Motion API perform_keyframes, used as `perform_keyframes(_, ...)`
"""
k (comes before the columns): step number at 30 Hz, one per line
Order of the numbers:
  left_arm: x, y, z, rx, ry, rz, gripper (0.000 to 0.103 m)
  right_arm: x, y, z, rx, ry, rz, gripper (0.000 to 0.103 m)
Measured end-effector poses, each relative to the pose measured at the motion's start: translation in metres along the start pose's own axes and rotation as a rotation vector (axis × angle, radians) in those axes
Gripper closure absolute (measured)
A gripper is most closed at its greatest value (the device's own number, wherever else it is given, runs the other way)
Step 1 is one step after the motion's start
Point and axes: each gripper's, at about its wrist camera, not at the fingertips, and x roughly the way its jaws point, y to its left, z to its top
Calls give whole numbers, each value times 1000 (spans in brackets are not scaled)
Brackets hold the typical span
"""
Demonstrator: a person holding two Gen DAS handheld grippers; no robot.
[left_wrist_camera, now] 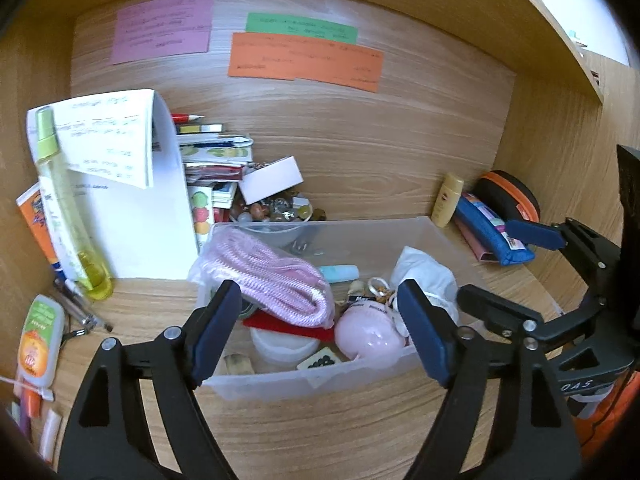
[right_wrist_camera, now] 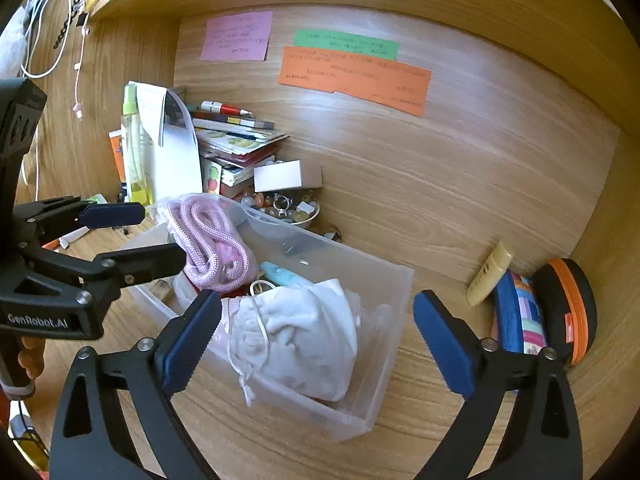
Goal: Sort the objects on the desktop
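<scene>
Desktop objects fill one clear bin [left_wrist_camera: 320, 380] on our wooden desk [left_wrist_camera: 340, 440]: one pink rope bundle [left_wrist_camera: 276, 276], one white pouch [right_wrist_camera: 304, 340]. Three coloured notes [left_wrist_camera: 304, 62] hang behind. Left gripper [left_wrist_camera: 320, 332] and right gripper [right_wrist_camera: 320, 344] gape empty.

Handwriting on the pink, green and orange paper notes [left_wrist_camera: 306, 62] taped to the wooden back panel is too blurred to read. A pink knitted cord bundle [left_wrist_camera: 276, 276] covers much of the clear plastic bin [left_wrist_camera: 320, 380], while a crumpled white cloth pouch [right_wrist_camera: 304, 336] hides the bin's right end.
</scene>
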Motion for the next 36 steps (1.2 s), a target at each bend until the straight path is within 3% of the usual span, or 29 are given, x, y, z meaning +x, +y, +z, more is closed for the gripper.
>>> perform_keyframes(2, -5, 1, -2, -4, -6, 29, 9, -5, -1, -2, 6, -3, 5, 7)
perform_keyframes(7, -16, 4, -8, -28, -9, 91, 3, -13, -1, -6, 13, -5, 3, 6)
perform_keyframes(17, -50, -15, -23, 8, -69, 233, 2, -47, -5, -19, 88, -50, 10, 0)
perform_keyframes(36, -58, -46, -39, 53, -77, 194, 1, -78, -10, -43, 144, -64, 22, 0)
